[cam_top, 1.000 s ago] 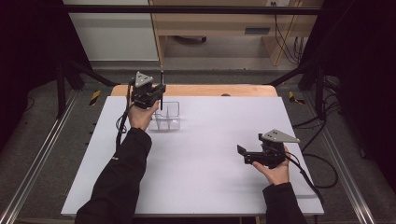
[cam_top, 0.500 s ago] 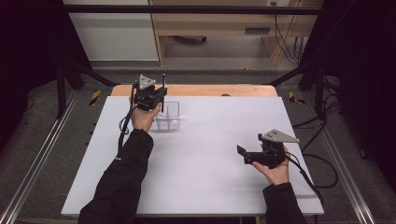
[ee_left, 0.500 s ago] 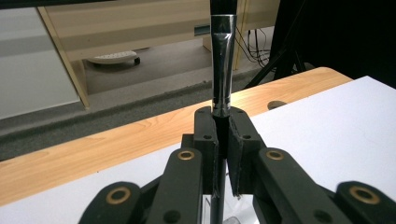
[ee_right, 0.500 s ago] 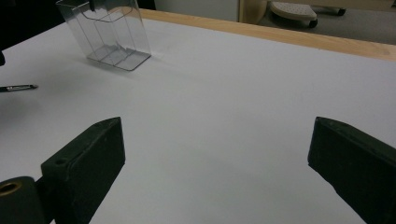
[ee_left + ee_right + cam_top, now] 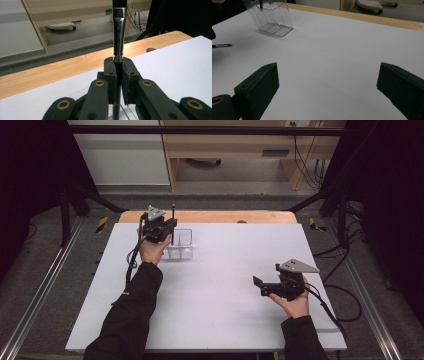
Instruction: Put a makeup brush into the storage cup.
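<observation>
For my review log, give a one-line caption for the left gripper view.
Left gripper shut on an upright brush above the clear holder.

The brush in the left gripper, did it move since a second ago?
Barely. The left gripper stays shut on the brush, upright beside the clear holder, having edged slightly nearer it. The right gripper rests open over the white table, where it was.
</observation>
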`<state>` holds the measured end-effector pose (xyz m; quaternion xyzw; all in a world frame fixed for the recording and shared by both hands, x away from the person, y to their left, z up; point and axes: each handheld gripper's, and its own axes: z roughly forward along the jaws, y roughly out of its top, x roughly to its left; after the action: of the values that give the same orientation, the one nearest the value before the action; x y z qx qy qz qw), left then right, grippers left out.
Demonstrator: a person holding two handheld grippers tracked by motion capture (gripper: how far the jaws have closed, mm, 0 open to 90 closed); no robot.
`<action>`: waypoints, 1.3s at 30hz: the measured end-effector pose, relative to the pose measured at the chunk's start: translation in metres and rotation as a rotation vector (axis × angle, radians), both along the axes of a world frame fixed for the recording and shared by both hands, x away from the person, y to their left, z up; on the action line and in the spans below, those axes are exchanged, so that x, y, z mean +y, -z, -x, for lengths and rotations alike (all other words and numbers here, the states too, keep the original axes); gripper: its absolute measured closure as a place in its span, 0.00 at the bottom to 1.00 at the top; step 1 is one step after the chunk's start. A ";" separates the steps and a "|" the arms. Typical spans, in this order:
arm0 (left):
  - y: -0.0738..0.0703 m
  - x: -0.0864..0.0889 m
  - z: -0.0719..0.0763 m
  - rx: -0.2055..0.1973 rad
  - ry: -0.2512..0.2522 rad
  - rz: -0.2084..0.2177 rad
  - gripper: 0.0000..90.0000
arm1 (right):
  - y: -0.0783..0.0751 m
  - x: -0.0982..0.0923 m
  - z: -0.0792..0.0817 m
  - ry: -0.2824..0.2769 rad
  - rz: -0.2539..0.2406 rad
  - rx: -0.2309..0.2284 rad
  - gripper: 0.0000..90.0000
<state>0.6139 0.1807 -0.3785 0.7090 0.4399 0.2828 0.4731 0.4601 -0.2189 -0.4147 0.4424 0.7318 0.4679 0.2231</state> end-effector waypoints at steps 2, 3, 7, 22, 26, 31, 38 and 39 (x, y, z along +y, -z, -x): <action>0.002 0.000 0.001 0.003 0.000 0.004 0.92 | 0.000 0.000 0.000 -0.001 0.000 0.000 0.05; 0.004 0.000 0.001 0.003 -0.001 0.002 0.92 | 0.000 0.000 0.000 0.000 0.000 0.000 0.05; 0.009 0.001 0.002 0.016 0.000 0.006 0.92 | 0.000 0.000 0.000 0.000 0.000 -0.001 0.05; 0.026 -0.001 0.004 0.040 -0.002 -0.027 0.92 | 0.000 0.000 0.000 -0.001 -0.002 -0.001 0.05; 0.030 -0.001 0.004 0.051 -0.001 -0.038 0.92 | 0.000 0.001 0.000 -0.001 -0.002 0.004 0.05; 0.031 -0.001 0.005 0.052 0.004 -0.048 0.92 | 0.000 0.001 0.001 -0.001 -0.003 0.003 0.05; 0.031 0.001 0.008 0.060 0.001 -0.051 0.88 | -0.001 0.003 0.001 -0.006 -0.002 0.000 0.05; 0.030 0.003 0.009 0.060 0.004 -0.056 0.88 | -0.001 0.003 0.001 -0.006 -0.002 0.000 0.05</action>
<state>0.6048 0.1834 -0.4090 0.7312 0.4441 0.2727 0.4402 0.4590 -0.2159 -0.4141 0.4404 0.7326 0.4694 0.2214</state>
